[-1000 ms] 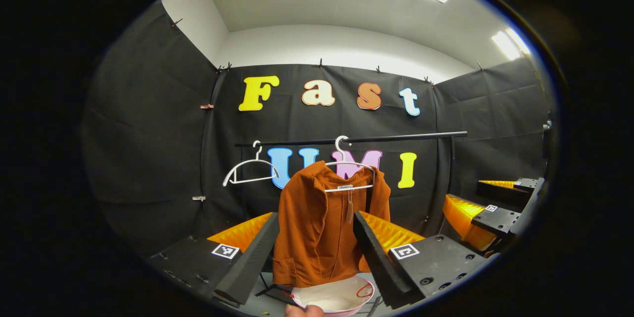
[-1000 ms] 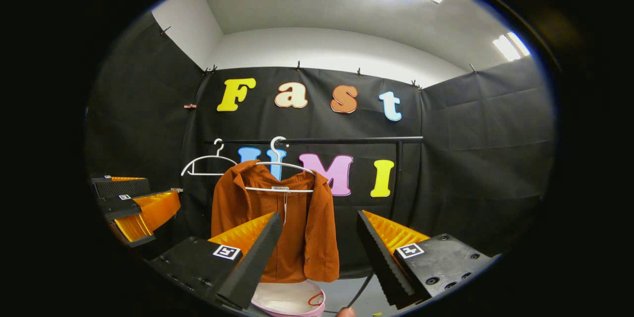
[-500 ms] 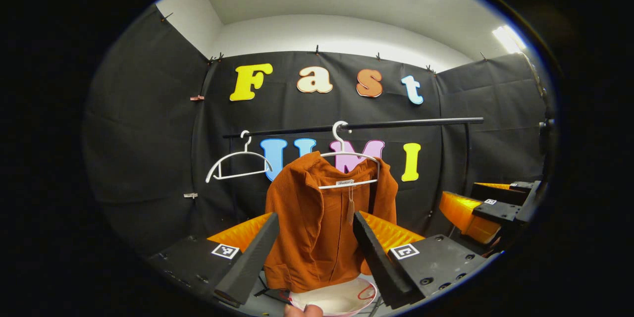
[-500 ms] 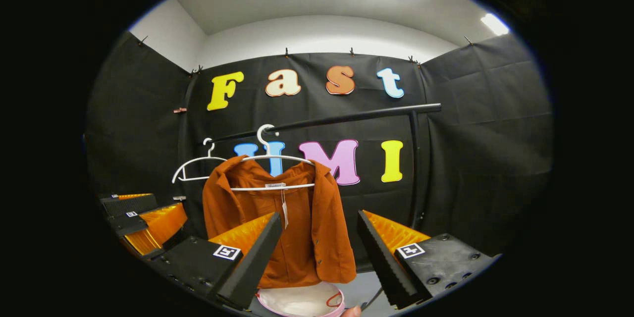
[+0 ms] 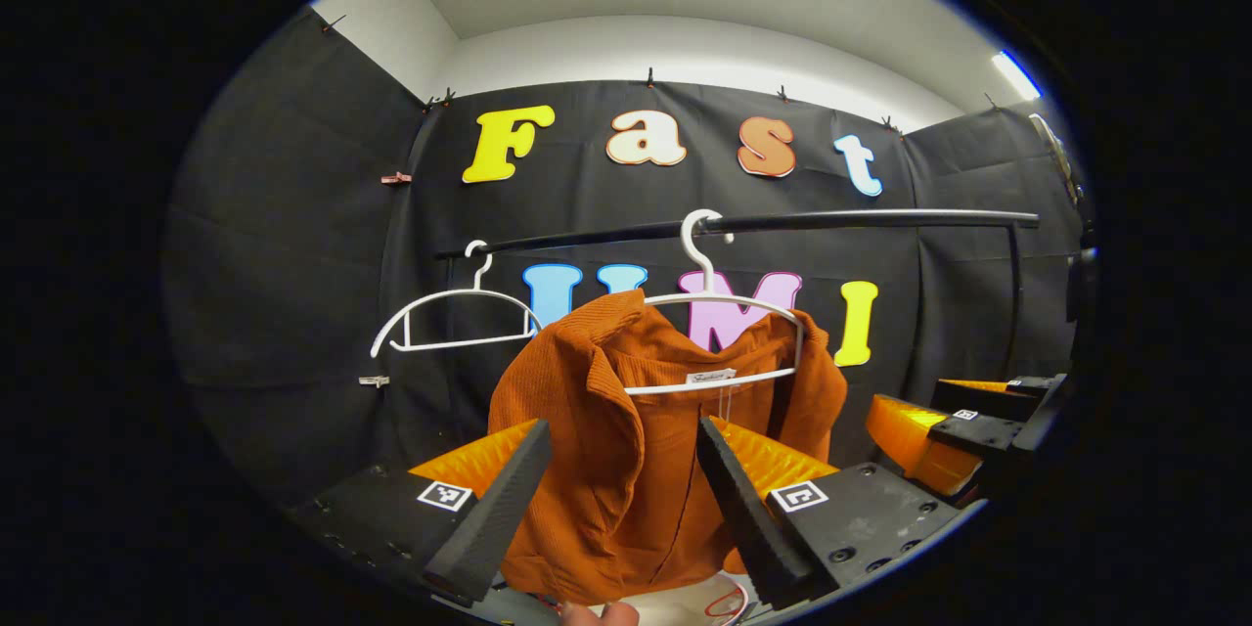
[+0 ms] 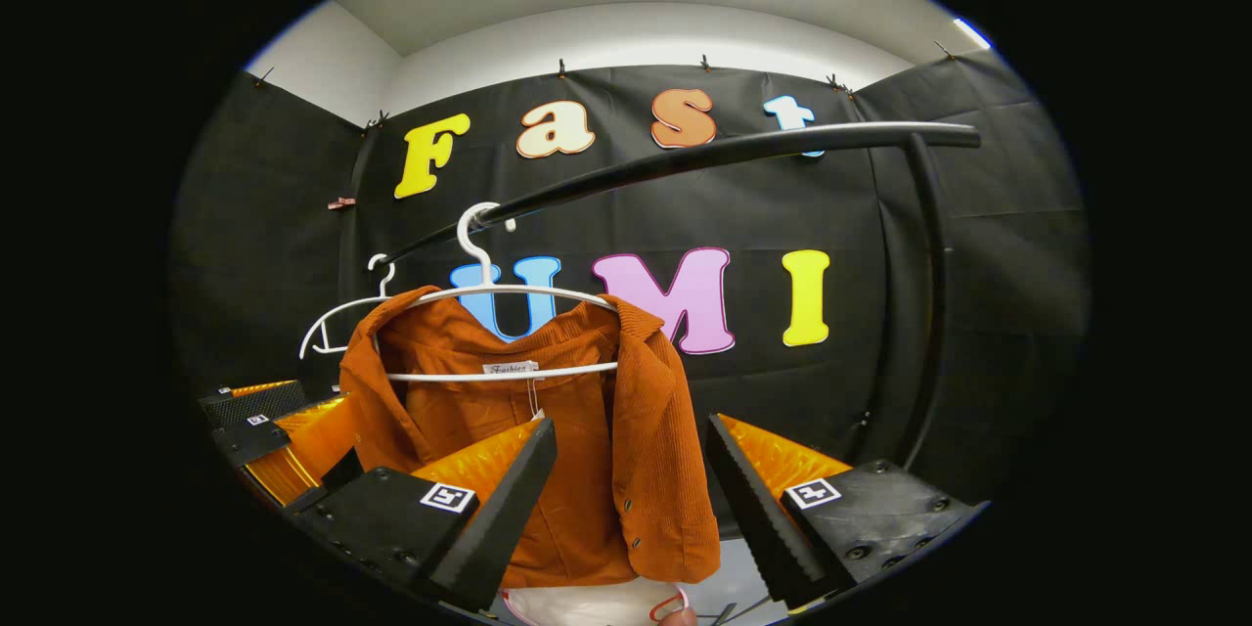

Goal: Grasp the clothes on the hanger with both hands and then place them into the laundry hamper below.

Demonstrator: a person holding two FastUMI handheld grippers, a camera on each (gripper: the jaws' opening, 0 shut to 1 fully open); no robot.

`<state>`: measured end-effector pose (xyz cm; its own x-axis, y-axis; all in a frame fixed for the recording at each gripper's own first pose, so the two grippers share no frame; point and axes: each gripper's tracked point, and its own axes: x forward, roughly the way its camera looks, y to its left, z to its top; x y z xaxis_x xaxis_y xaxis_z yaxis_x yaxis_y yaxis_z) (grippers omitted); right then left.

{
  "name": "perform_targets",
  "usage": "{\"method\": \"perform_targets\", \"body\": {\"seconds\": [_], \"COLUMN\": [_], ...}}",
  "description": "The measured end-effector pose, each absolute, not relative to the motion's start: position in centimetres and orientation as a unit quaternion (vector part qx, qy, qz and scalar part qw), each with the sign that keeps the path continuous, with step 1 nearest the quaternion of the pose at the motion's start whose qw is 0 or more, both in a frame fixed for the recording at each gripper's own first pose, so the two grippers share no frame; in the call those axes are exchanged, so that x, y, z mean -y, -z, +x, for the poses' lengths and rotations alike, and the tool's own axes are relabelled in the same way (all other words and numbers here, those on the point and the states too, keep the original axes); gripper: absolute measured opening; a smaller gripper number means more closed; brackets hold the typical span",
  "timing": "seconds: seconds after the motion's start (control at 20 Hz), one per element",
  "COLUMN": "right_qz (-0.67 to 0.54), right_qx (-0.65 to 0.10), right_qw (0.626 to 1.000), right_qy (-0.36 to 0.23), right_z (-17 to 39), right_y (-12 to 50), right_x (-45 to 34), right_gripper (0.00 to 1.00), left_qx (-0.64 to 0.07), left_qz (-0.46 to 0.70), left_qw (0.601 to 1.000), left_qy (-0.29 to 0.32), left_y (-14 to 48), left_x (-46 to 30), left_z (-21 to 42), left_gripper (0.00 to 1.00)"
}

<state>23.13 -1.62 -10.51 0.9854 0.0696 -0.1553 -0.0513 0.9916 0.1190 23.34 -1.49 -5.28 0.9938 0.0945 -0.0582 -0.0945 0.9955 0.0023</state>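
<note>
Shirt, rust-orange ribbed fabric w/ collar, hangs on white wire hanger hooked over black horizontal rail. Second white hanger, bare, sits on same rail to its left. In left gripper view my left claw is spread wide, fingers either side of shirt's lower body, not pressing on it. My right claw shows farther off at right edge. In right gripper view my right claw is also wide apart, shirt's right front panel between fingers, no contact I can confirm. White hamper w/ pink rim sits below shirt hem, partly hidden.
</note>
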Motion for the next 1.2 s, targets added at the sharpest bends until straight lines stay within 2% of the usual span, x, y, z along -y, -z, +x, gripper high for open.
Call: {"method": "perform_targets", "body": {"seconds": [0.3,0.35,0.4,0.5,0.55,0.6,0.7,0.75,0.8,0.85,0.9,0.95,1.1,1.2], "right_qz": [0.065,0.067,0.069,0.076,0.078,0.077,0.075,0.079,0.086,0.095,0.106,0.12,0.157,0.173], "right_qx": [-0.076,-0.071,-0.066,-0.063,-0.064,-0.064,-0.057,-0.057,-0.059,-0.062,-0.064,-0.068,-0.1,-0.131], "right_qw": [0.994,0.994,0.994,0.994,0.993,0.993,0.994,0.993,0.992,0.991,0.988,0.985,0.976,0.966], "right_qy": [-0.045,-0.044,-0.044,-0.051,-0.054,-0.055,-0.057,-0.061,-0.066,-0.075,-0.088,-0.101,-0.112,-0.141], "right_z": [29.0,29.9,30.9,32.6,33.4,34.2,35.8,36.3,37.0,37.5,38.0,38.4,38.9,38.8], "right_y": [12.4,12.6,12.8,13.6,14.0,14.4,14.7,14.9,15.4,15.6,15.9,16.1,17.8,17.7], "right_x": [1.6,1.8,1.8,1.2,1.1,1.0,0.9,0.6,0.3,-0.1,-0.7,-1.4,-1.1,-2.0], "right_gripper": [1.0,0.99,0.99,0.99,0.98,0.98,0.98,0.98,1.0,0.87,0.84,0.67,0.14,0.12], "left_qx": [-0.03,-0.029,-0.027,-0.025,-0.026,-0.026,-0.022,-0.017,-0.016,-0.017,-0.022,-0.027,-0.044,-0.068], "left_qz": [0.021,0.023,0.022,0.023,0.026,0.029,0.033,0.034,0.035,0.038,0.039,0.038,0.006,0.0], "left_qw": [0.996,0.995,0.995,0.994,0.993,0.993,0.992,0.992,0.992,0.992,0.992,0.992,0.994,0.993], "left_qy": [-0.086,-0.091,-0.096,-0.107,-0.113,-0.116,-0.123,-0.124,-0.122,-0.12,-0.119,-0.118,-0.096,-0.101], "left_y": [6.9,7.0,7.2,7.5,7.7,8.0,7.9,7.7,7.7,7.8,8.0,8.2,9.1,10.3], "left_x": [-0.2,-0.5,-0.8,-1.4,-1.8,-1.7,-1.9,-1.9,-1.9,-2.0,-2.3,-2.5,-2.3,-3.0], "left_z": [28.5,29.2,29.8,30.8,31.2,31.4,31.4,31.6,32.0,32.6,33.1,33.3,33.8,33.7], "left_gripper": [0.95,0.92,0.95,0.95,0.92,0.95,0.92,0.95,0.92,0.95,0.92,0.89,0.48,0.21]}}
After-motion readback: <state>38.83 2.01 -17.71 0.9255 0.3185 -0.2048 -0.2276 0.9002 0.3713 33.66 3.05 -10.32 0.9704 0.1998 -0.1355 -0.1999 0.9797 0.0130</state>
